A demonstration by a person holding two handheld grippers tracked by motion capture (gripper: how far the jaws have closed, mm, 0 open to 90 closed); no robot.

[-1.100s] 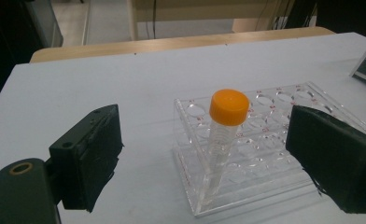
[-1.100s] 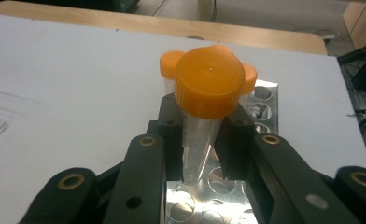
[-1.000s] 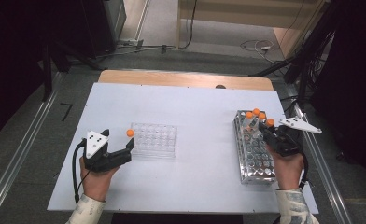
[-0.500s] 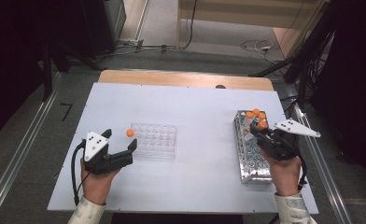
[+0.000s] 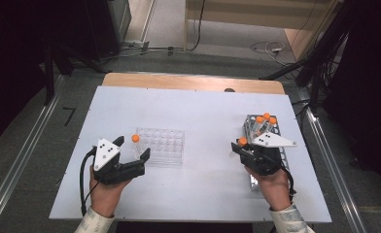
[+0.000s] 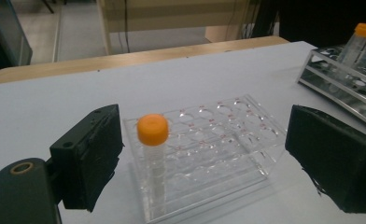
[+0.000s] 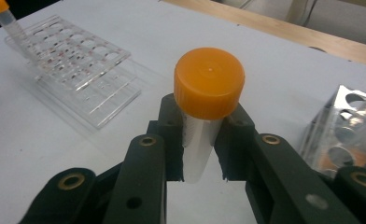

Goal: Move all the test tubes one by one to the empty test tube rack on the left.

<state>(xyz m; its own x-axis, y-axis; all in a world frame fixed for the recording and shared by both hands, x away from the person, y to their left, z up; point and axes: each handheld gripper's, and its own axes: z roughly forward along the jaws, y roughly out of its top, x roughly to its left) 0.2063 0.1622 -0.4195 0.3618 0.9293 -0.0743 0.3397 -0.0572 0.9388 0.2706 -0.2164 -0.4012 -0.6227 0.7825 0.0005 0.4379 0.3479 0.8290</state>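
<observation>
A clear plastic rack (image 5: 164, 145) sits left of the table's middle, with one orange-capped tube (image 5: 135, 139) upright in its near left corner. My left gripper (image 5: 133, 147) stands open just in front of that corner. In the left gripper view its black pads (image 6: 90, 156) flank the tube (image 6: 152, 133) without touching it. My right gripper (image 5: 242, 146) is shut on a second orange-capped tube (image 5: 242, 141), held upright above the table just left of the metal rack (image 5: 254, 180). In the right gripper view the jaws clamp that tube (image 7: 208, 84) below its cap.
Three more orange-capped tubes (image 5: 266, 118) stand at the far end of the metal rack. The white table top (image 5: 203, 111) lies open between the two racks. A wooden strip (image 5: 193, 82) runs along the far edge, with floor cables beyond it.
My right gripper has moved left, away from above the metal rack, carrying its tube toward the table's middle. The left gripper has hardly shifted.
</observation>
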